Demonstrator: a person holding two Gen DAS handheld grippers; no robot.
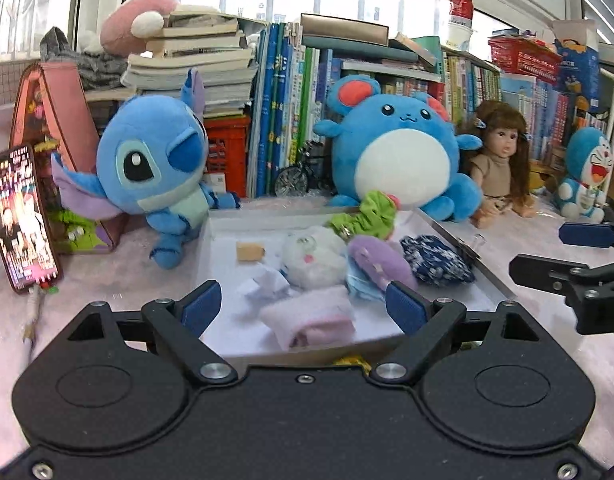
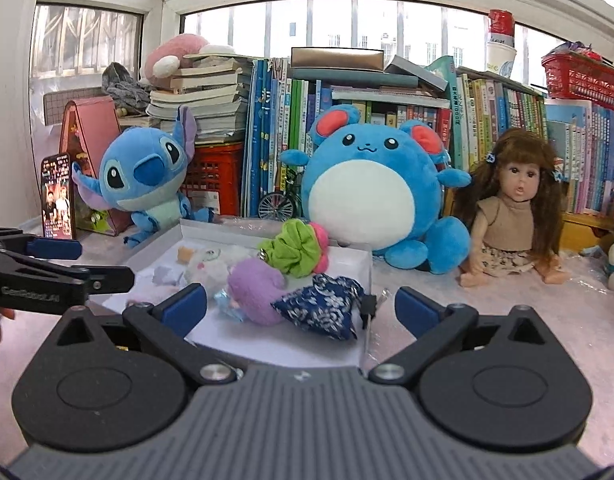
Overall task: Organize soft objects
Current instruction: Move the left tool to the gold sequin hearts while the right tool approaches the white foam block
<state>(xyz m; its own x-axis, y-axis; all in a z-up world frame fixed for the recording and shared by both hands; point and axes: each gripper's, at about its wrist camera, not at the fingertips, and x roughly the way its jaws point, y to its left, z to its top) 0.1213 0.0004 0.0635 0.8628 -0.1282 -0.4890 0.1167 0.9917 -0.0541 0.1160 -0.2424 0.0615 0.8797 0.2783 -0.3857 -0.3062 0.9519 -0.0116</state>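
A shallow white tray [image 1: 223, 240] [image 2: 243, 340] lies on the pink table cover. It holds a folded pink cloth [image 1: 311, 320], crumpled white paper [image 1: 265, 286], a white plush [image 1: 313, 258] [image 2: 207, 266], a purple plush [image 1: 377, 260] [image 2: 253, 284], a blue floral pouch [image 1: 437, 260] [image 2: 323, 312], a green scrunchie [image 1: 365, 216] [image 2: 295, 252] and a small tan block [image 1: 249, 251]. My left gripper [image 1: 303, 306] [image 2: 95, 262] hovers open at the tray's near edge, with nothing between its pads. To its right, my right gripper [image 2: 301, 307] [image 1: 547, 254] is wide open and holds nothing.
Behind the tray sit a blue big-eared plush [image 1: 155, 168] [image 2: 143, 184], a round blue plush [image 1: 399, 152] [image 2: 371, 200], a long-haired doll [image 1: 501, 160] [image 2: 515, 208] and a blue cat figure [image 1: 585, 172]. A phone [image 1: 23, 220] leans at the left. Books line the back.
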